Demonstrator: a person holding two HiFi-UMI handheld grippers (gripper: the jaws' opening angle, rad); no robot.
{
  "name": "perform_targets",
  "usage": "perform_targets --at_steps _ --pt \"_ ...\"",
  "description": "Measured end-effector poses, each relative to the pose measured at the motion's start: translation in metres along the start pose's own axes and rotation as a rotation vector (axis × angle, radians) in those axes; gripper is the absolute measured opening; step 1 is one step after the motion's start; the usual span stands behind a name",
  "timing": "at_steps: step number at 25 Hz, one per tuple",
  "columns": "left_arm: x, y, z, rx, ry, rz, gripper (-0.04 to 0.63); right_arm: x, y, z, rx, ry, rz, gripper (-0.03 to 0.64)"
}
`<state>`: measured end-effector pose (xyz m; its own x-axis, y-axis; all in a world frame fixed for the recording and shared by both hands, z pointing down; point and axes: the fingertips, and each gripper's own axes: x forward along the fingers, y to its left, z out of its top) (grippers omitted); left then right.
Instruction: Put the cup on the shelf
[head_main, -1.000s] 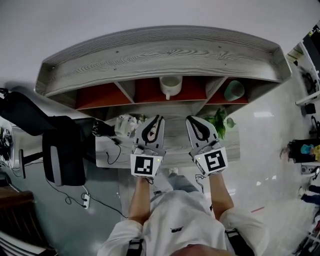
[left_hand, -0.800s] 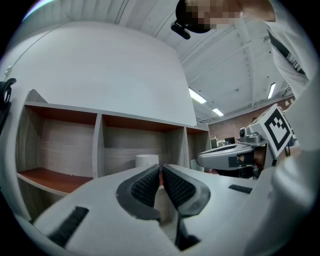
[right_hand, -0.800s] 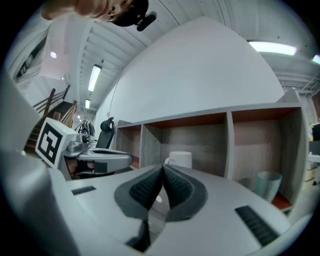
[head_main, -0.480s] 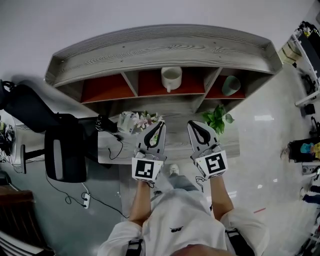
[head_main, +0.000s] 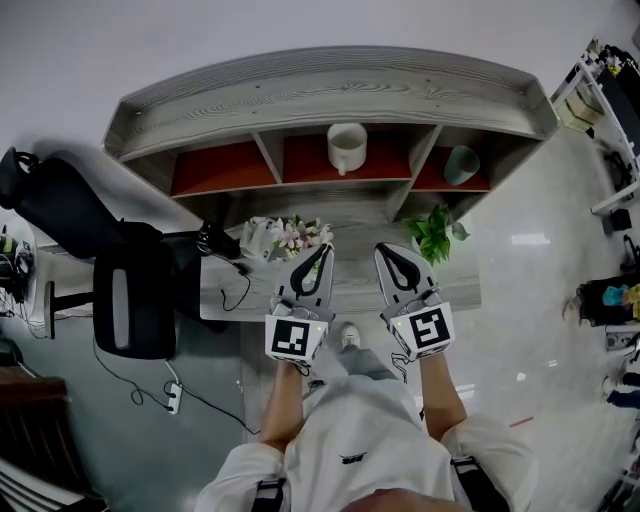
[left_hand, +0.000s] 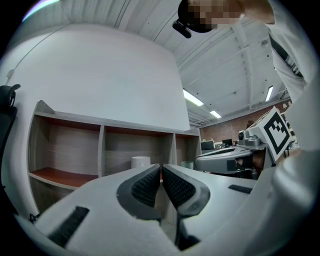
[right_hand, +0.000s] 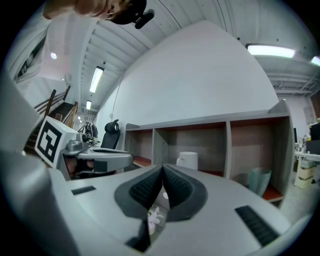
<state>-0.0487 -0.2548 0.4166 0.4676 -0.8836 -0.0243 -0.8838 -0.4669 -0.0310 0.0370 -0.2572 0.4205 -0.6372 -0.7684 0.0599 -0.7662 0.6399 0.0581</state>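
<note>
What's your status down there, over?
Both shut, empty: left gripper, right gripper. On shelf, middle bay: white cup. Just ahead of left gripper: flowers.

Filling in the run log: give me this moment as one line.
white mug: shelf, middle compartment | green cup: right compartment | left hand-held gripper: shut, empty | right hand-held gripper: shut, empty

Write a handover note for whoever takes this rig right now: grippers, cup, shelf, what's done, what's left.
Left hand-held gripper: shut, empty, held in front of the shelf.
Right hand-held gripper: shut, empty, beside the left one.
White cup: upright in the shelf's middle compartment.
Green cup: in the right compartment.
Done: the white cup looks placed.
Left: apparently nothing, as neither gripper holds a cup.
</note>
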Motion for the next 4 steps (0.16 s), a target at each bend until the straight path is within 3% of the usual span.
perform_targets --at_steps 4 --pt "-0.0053 -0.0005 -0.0051 0.021 0.002 -0.006 0.038 -0.0026 0.004 0.0004 0.004 0.0 0.001 0.031"
